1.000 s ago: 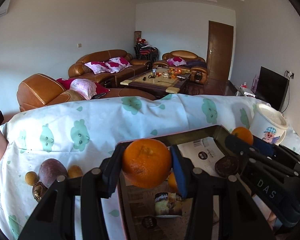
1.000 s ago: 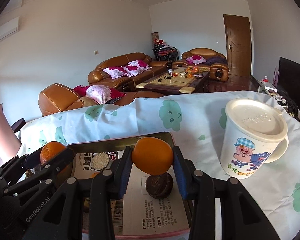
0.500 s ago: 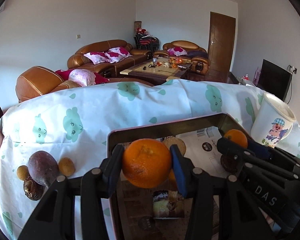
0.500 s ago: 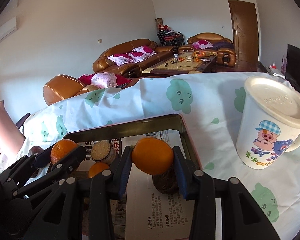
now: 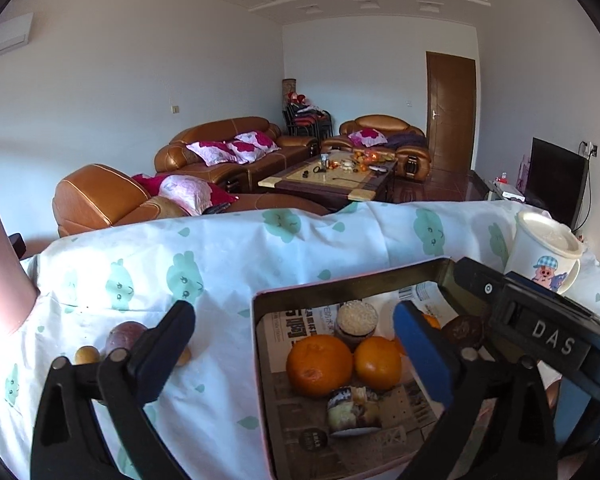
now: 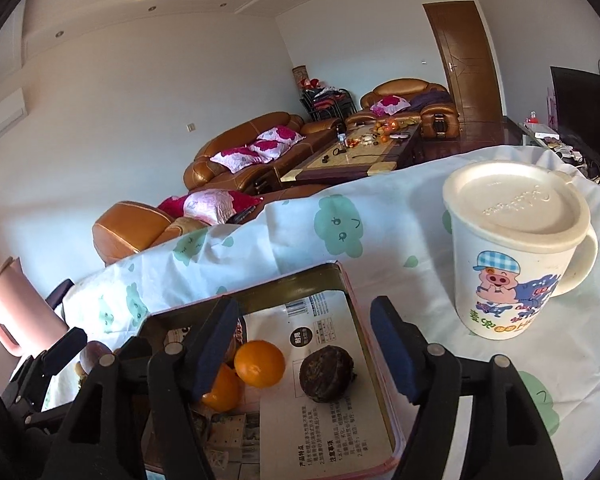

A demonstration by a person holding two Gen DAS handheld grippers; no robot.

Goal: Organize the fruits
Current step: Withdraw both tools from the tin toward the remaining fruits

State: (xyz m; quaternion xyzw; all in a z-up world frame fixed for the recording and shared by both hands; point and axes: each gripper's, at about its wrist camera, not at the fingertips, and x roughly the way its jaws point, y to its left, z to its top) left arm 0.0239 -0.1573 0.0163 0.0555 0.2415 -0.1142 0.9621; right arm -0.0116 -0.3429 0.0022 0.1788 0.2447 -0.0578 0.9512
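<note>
A metal tray (image 5: pixel 340 290) lined with printed paper sits on the cloth-covered table. In it lie two oranges (image 5: pixel 319 364) (image 5: pixel 378 362), a white-topped round fruit (image 5: pixel 357 320), a cut fruit half (image 5: pixel 354 410) and a dark brown fruit (image 5: pixel 462 330). My left gripper (image 5: pixel 296 340) is open and empty above the tray's left part. In the right wrist view my right gripper (image 6: pixel 306 344) is open and empty over an orange (image 6: pixel 259 363) and the dark brown fruit (image 6: pixel 326 375) in the tray (image 6: pixel 362 332). A purple fruit (image 5: pixel 125 336) and small yellow fruits (image 5: pixel 86 355) lie left of the tray.
A lidded white mug with a pig cartoon (image 6: pixel 512 256) stands right of the tray and shows in the left wrist view (image 5: pixel 544 252). A pink jug (image 6: pixel 16 312) stands at the table's left. Sofas and a coffee table lie beyond the table's far edge.
Both grippers opened and let go of their oranges, which now lie in the tray. Both grippers have pulled back and risen a little.
</note>
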